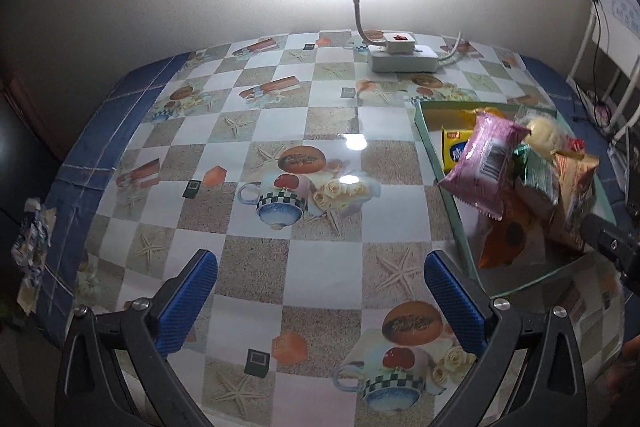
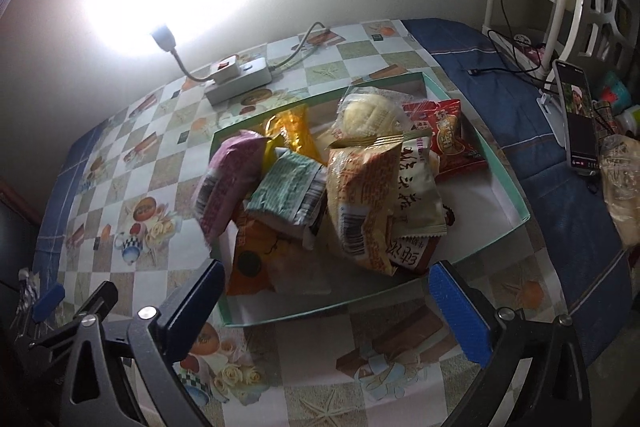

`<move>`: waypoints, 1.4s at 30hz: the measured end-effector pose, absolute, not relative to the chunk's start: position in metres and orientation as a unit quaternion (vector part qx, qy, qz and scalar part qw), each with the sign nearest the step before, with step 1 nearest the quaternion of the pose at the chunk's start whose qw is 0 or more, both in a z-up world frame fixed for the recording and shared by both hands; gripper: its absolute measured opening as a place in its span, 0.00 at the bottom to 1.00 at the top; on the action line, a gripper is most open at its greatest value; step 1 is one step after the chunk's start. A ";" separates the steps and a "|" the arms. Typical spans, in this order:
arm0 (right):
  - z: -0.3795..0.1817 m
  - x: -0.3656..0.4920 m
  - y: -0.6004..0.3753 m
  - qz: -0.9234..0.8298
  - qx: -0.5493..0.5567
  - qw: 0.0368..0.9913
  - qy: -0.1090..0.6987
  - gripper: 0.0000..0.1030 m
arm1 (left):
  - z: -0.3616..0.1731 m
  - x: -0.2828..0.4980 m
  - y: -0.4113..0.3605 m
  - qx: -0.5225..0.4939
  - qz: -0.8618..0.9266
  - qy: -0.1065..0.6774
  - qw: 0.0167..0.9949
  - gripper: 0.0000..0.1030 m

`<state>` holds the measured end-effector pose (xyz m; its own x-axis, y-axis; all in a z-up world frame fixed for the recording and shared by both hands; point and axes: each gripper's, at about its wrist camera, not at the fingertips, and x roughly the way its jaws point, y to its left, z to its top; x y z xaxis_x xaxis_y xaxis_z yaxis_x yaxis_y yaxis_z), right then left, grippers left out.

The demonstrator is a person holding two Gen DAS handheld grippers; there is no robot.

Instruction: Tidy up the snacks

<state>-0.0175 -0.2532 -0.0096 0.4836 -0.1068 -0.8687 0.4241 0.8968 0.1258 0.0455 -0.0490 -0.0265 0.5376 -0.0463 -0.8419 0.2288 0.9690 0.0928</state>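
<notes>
1. The left gripper point(image 1: 320, 291) has its jaws wide apart. Nothing is between them. Under it is only the table point(image 1: 280, 131) with its checked cloth of cups and starfish.
2. The right gripper point(image 2: 326, 299) also has its jaws wide apart and holds nothing. It hangs over the near edge of the box point(image 2: 516, 187).
3. The box is shallow, green outside and white inside. It sits on the table, on the right side in the left camera's view.
4. The snacks are piled inside the box. A pink bag point(image 2: 224, 183) leans on the left wall of the box and sticks up over it.
5. Next to the pink bag is a green and white packet point(image 2: 288, 187). An orange bag point(image 2: 250, 263) lies under them, near the front.
6. A big tan and orange bag point(image 2: 360, 199) stands in the middle of the pile.
7. Behind it are a wrapped bun point(image 2: 368, 115), a yellow bag point(image 2: 292, 131) and a red packet point(image 2: 448, 139).
8. A white power strip point(image 2: 240, 79) with a bright little lamp point(image 2: 164, 35) sits at the back of the table, by the wall.
9. A phone point(image 2: 576, 115) stands on a holder, off to the right of the box.
</notes>
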 end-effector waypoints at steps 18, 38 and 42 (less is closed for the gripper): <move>-0.009 -0.030 -0.236 -0.156 0.135 0.845 0.494 1.00 | -0.019 0.035 -0.038 0.084 -0.073 0.473 0.874 1.00; -0.024 -0.024 -0.232 -0.154 0.124 0.835 0.513 1.00 | -0.028 0.047 -0.021 0.051 -0.058 0.497 0.865 1.00; -0.025 -0.022 -0.233 -0.154 0.121 0.835 0.514 1.00 | -0.031 0.048 -0.021 0.054 -0.057 0.501 0.862 1.00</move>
<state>-0.0222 -0.2326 -0.0251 0.4243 -0.1326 -0.8958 0.3813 0.9234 0.0439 0.0481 -0.0214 -0.0306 0.4924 -0.0440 -0.8693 0.1527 0.9876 0.0364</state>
